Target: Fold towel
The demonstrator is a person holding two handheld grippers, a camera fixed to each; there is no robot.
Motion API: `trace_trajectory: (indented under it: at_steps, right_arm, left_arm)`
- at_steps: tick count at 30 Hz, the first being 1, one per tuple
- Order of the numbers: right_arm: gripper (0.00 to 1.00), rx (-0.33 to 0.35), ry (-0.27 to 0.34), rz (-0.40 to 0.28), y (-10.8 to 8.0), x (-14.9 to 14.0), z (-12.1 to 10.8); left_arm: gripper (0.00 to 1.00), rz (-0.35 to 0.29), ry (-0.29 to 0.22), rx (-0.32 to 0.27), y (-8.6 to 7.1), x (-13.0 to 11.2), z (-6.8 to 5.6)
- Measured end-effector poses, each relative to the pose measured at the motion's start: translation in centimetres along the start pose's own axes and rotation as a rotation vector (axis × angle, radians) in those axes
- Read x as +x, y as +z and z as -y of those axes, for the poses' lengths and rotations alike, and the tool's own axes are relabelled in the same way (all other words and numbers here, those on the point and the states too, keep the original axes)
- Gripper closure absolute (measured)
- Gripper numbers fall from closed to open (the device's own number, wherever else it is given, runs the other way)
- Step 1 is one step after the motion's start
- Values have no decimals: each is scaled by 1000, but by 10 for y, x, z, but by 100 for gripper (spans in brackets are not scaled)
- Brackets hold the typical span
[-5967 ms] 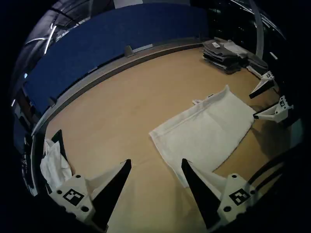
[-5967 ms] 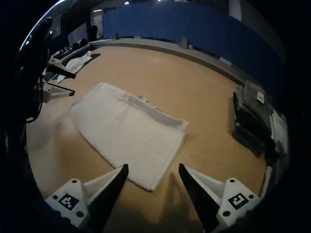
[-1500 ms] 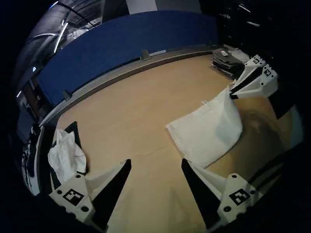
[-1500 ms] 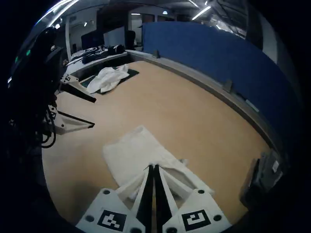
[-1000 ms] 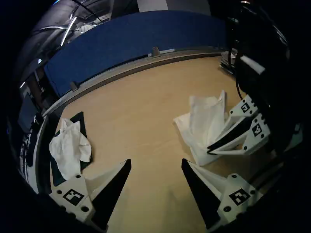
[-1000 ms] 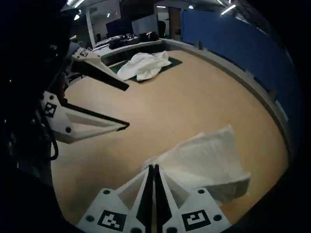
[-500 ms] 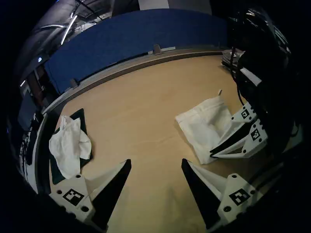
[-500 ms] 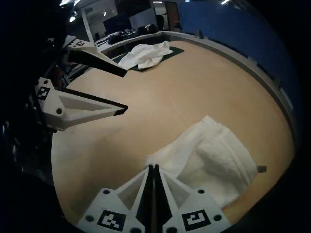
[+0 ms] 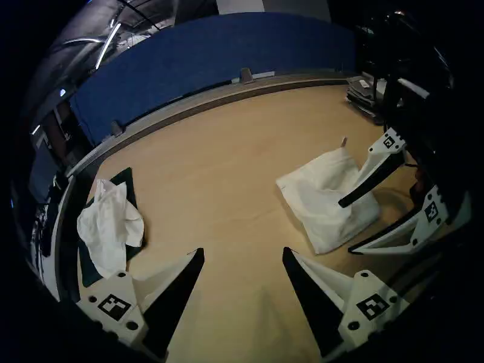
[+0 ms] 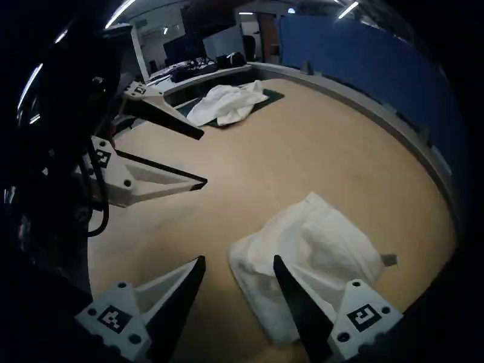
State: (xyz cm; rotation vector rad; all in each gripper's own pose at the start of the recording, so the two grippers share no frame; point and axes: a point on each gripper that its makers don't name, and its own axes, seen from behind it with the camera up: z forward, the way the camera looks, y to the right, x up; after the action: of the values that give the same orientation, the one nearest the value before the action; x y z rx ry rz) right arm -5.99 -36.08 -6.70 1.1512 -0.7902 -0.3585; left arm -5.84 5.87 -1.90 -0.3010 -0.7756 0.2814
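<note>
Towel [image 10: 314,254]: white, folded down to a small thick packet, roughly rectangular. Lies flat on the tan wooden table [image 9: 212,157], toward its near right part in the left gripper view. Top layer slightly puffed and creased, edges not fully square; near-left corner rounded and bulging in the right gripper view. Small grey tab sticking out at one far corner. No finger pressing on it.

Right gripper [image 10: 238,259]: jaws spread wide, holding nothing. Poised at the near edge of the towel; right finger overlapping the towel's near side in its own view, left finger over bare table just beside the corner. Cannot tell whether the fingertips touch the cloth. Seen from the left gripper view with one finger across the towel's right side, the other just past its near edge.

Left gripper [image 9: 242,250]: jaws wide apart, empty, above bare table, well apart from the towel.

Dark green mat [image 9: 124,178] near the table's left end, carrying a crumpled white cloth [image 9: 109,227] that spills over its near side.

Blue partition [image 9: 199,54] along the far edge of the table. Stack of folded grey items [image 9: 363,97] at the far right end.
</note>
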Motion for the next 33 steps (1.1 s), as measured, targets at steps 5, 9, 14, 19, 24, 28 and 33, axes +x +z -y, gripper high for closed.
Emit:
trace_trajectory:
  at_steps: [5,9,14,19,24,28,33]
  right_arm:
    - [0,-38,27,-42,-14,6,-13]
    - [0,-69,53,-74,-26,8,-24]
    - [0,-112,78,-81,-37,0,-41]
    - [0,-136,86,-78,-42,-8,-51]
    - [0,-153,83,-74,-43,-12,-56]
    - [0,-158,78,-65,-42,-14,-58]
    - [0,-171,76,-59,-41,-17,-62]
  left_arm:
    - [4,2,1,0,-1,-1,0]
    - [4,4,6,-2,-2,-2,-1]
    - [4,4,10,-4,-1,-2,-3]
    - [4,0,14,-8,-1,1,-6]
    - [4,-2,19,-9,-1,3,-8]
    - [4,-4,18,-8,-1,4,-8]
    - [4,-7,13,-9,-1,5,-7]
